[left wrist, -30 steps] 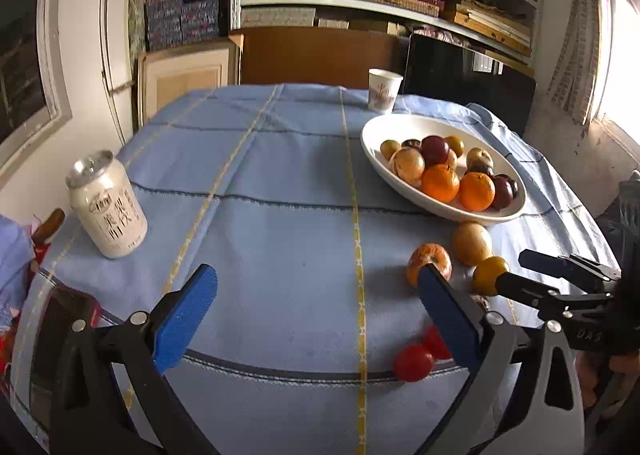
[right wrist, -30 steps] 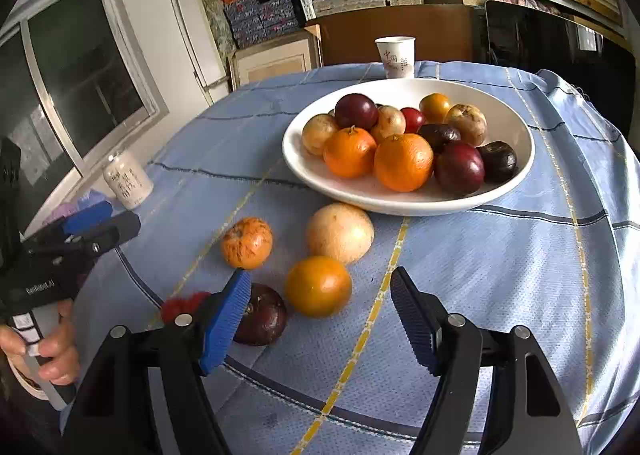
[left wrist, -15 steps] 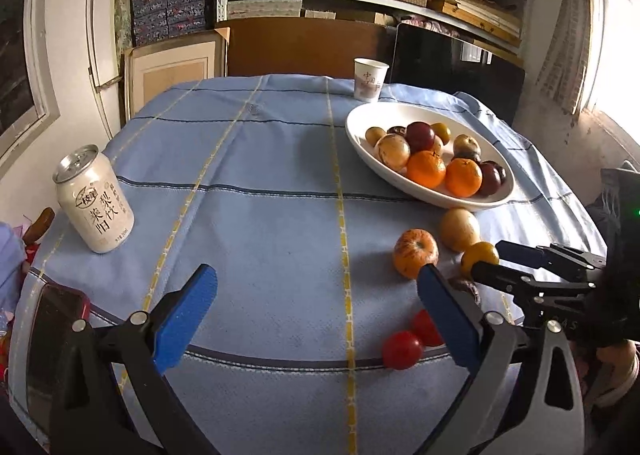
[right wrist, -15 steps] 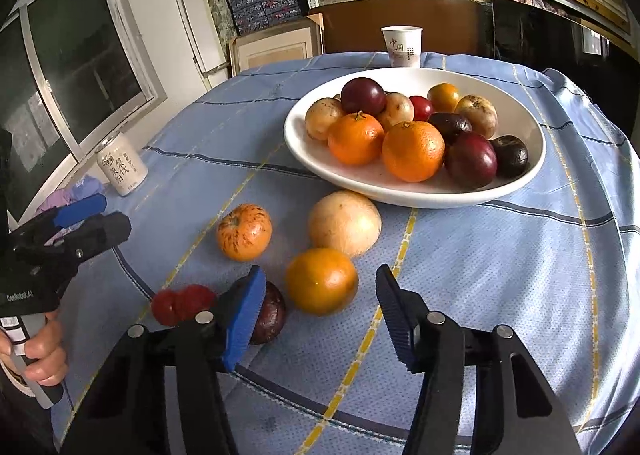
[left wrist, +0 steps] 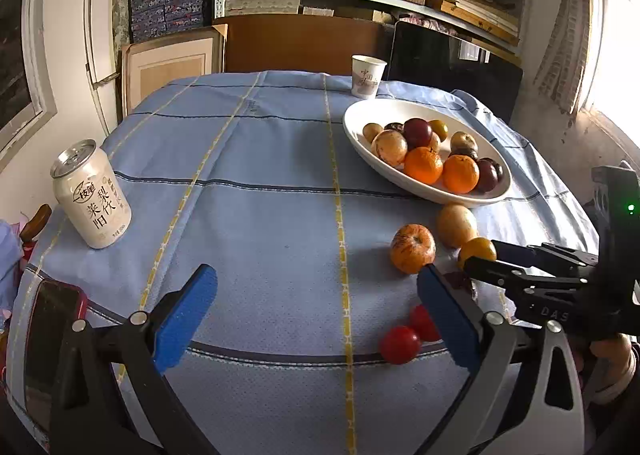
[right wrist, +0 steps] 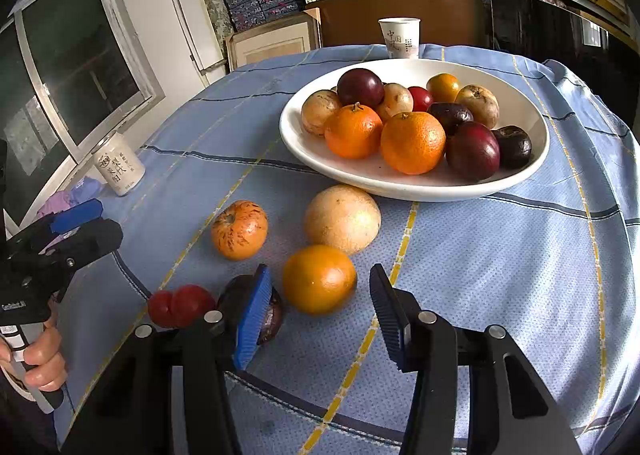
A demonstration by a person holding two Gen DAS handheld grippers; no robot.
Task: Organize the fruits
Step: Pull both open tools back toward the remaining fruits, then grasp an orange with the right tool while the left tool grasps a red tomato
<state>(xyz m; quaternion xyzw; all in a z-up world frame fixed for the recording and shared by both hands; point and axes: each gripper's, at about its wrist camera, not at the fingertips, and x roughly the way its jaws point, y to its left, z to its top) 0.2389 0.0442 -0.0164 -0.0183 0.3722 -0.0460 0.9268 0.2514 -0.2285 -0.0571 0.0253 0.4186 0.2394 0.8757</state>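
Fruits lie in two groups on the bench point(right wrist: 500, 255), which is covered by a blue cloth with yellow and dark stripes: some loose near the front edge, the rest heaped in a white bowl point(right wrist: 536, 123) farther back. Going left to right in the right wrist view, a pale drink can point(right wrist: 119, 164) stands at the far left edge of the cloth, well apart from the fruit. Below it a hand point(right wrist: 38, 359) holds the left gripper point(left wrist: 316, 319), whose fingers stand wide apart over bare cloth with nothing between them. Next come two small red fruits point(right wrist: 182, 305) touching each other, then a dark purple fruit point(right wrist: 268, 319) partly hidden behind the left blue pad of the right gripper point(right wrist: 320, 307). An orange speckled fruit point(right wrist: 239, 229) sits behind these, apart from them. The right gripper's fingers have just been closing and now flank a small orange point(right wrist: 319, 279); the left pad lies just beside its skin and the right pad shows a clear gap, so the fruit is not yet clamped. Just behind the orange rests a large pale round fruit point(right wrist: 342, 219), near the bowl's front rim. The bowl holds oranges, dark purple and tan fruits. A paper cup point(right wrist: 400, 37) stands behind the bowl.
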